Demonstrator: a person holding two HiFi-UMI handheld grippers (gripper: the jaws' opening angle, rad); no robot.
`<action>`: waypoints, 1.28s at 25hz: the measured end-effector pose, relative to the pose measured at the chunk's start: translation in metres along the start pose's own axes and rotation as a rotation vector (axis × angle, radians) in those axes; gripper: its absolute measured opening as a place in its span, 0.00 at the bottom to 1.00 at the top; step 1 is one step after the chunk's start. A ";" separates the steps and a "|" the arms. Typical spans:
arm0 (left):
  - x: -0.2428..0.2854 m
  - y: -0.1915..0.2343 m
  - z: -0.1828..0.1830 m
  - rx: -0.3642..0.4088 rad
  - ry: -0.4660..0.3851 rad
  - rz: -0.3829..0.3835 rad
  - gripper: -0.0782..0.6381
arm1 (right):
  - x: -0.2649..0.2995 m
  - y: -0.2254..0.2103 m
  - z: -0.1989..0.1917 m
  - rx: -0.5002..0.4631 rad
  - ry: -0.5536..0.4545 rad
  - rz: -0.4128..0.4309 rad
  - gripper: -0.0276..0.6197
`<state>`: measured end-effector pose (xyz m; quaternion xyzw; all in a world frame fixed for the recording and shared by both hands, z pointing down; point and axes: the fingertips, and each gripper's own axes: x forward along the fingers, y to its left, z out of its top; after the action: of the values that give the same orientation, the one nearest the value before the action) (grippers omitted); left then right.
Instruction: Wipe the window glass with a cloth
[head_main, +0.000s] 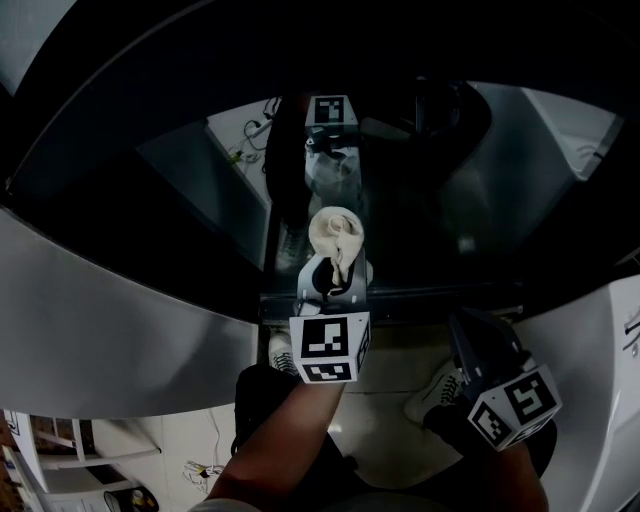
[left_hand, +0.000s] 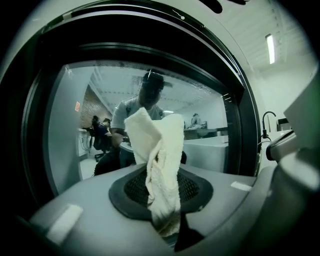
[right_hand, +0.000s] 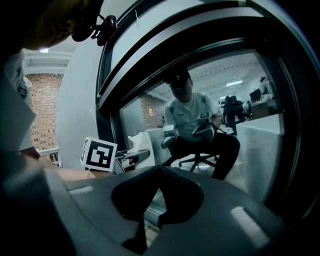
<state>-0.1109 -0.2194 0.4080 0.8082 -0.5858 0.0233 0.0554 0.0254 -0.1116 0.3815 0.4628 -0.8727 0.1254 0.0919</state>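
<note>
window glass fills the upper field; dark and reflective, set in a dark window frame. the pane runs left to right ahead of both tools.

left gripper: centre of the head view, pointed at the pane. its jaws are clamped on a cream cloth, pinched low so that a loose bunched wad stands out past the jaw tips. judgement: held this way so that fabric, not the jaws, meets the glass. the cloth tip sits at the pane, right against its own reflection; true contact cannot be confirmed from these views. it lies near the lower edge of the glass, just above the frame's bottom rail.

right gripper: lower right, well back from the pane and beside the left one. its jaws are drawn together with nothing between them. judgement: parked out of the way, since one cloth needs one tool.

judgement on progress: wiping stance is set, but no streaks or cleaned patches can be read on the dark glass, so coverage is unknown. next move likely calls for light, even pressure across the pane.
</note>
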 end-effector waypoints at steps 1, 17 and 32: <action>0.000 -0.001 0.000 0.001 0.000 -0.014 0.25 | 0.001 0.003 0.001 -0.004 0.000 -0.009 0.05; -0.001 -0.015 0.010 0.020 0.010 -0.107 0.25 | -0.003 0.022 0.011 -0.020 0.005 -0.037 0.05; -0.006 -0.019 0.008 0.098 0.091 -0.152 0.25 | -0.014 0.025 0.020 -0.021 -0.013 -0.042 0.05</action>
<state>-0.0951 -0.2088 0.3981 0.8503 -0.5176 0.0844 0.0441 0.0111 -0.0935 0.3552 0.4806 -0.8648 0.1114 0.0935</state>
